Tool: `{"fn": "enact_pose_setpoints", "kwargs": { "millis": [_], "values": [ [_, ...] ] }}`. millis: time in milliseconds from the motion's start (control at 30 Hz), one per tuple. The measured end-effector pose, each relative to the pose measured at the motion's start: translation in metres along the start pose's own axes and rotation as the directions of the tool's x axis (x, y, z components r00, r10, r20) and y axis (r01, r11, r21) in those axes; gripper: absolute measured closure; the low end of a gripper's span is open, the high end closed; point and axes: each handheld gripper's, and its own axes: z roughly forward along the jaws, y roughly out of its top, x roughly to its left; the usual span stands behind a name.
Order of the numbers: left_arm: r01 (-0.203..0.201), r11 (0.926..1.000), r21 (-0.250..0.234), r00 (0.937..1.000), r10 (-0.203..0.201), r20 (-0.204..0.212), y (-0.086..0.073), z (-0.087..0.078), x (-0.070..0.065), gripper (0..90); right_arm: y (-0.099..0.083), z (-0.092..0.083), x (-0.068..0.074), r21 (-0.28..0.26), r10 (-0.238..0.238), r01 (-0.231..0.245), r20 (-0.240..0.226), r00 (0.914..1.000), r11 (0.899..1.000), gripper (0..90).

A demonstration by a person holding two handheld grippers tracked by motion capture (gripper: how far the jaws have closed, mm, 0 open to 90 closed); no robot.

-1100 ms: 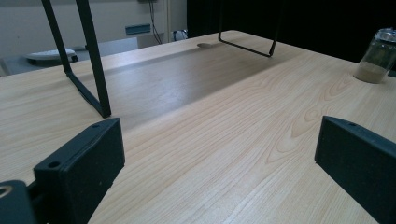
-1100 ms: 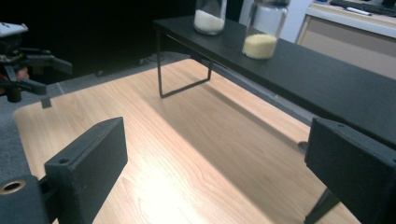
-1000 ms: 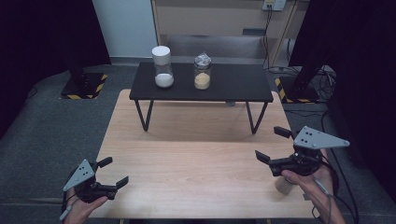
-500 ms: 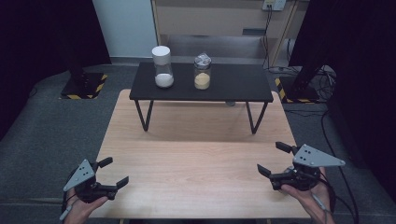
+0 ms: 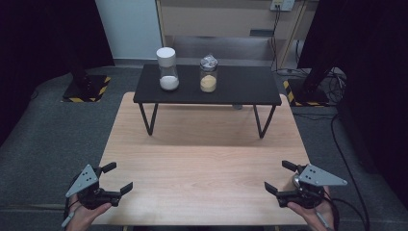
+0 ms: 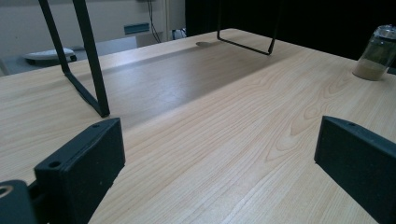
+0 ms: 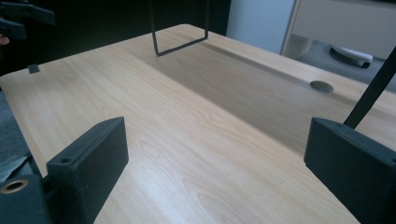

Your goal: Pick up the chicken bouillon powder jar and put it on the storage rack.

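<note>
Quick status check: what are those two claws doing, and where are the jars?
Left gripper and right gripper open, empty, low over table's near edge. White-powder jar and tan-powder jar upright on black shelf. Nothing between.

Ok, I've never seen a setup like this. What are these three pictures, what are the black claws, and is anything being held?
A person at a wooden table holds a two-jaw tool in each hand: the left gripper and the right gripper. The high view looks down from above the person. The other two pictures come from cameras riding on each gripper, looking out between its black jaws. On the table is a black stand carrying a white jar and a tan jar. The left gripper view also shows a small jar on the table, far off. Both grippers are open and hold nothing.
</note>
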Motion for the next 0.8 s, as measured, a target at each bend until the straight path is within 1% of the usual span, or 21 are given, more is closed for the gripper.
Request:
{"fn": "enact_pose_setpoints", "kwargs": {
  "millis": [100, 233, 367, 433, 600, 800],
  "values": [
    [0.000, 1.0000, 0.001, 1.0000, 0.000, 0.000, 0.000, 0.000, 0.000, 0.6, -0.008, 0.001, 0.000, 0.010, 0.009, -0.009, 0.002, 1.0000, 1.000, 6.9],
    [-0.001, 1.0000, 0.001, 1.0000, 0.001, 0.001, 0.000, 0.000, 0.000, 0.6, -0.019, 0.002, 0.000, 0.006, 0.028, -0.028, 0.007, 0.9996, 1.000, 6.8],
    [-0.001, 1.0000, 0.001, 1.0000, 0.001, 0.000, 0.000, 0.000, 0.000, 0.6, -0.025, 0.004, 0.000, 0.008, 0.034, -0.034, 0.009, 0.9994, 0.999, 6.6],
    [-0.001, 1.0000, 0.001, 1.0000, 0.001, 0.000, 0.000, 0.000, 0.000, 0.6, -0.028, 0.005, 0.000, 0.012, 0.037, -0.037, 0.014, 0.9992, 0.999, 6.6],
    [-0.004, 1.0000, -0.001, 1.0000, 0.004, 0.001, 0.000, 0.000, 0.000, 0.6, -0.033, 0.008, -0.001, 0.019, 0.053, -0.053, 0.010, 0.9985, 0.998, 6.5],
    [-0.011, 0.9999, -0.001, 0.9999, 0.011, 0.005, 0.000, 0.000, 0.000, 0.7, -0.035, 0.006, -0.001, 0.007, 0.056, -0.056, 0.013, 0.9983, 0.998, 6.6]
  ]
}}
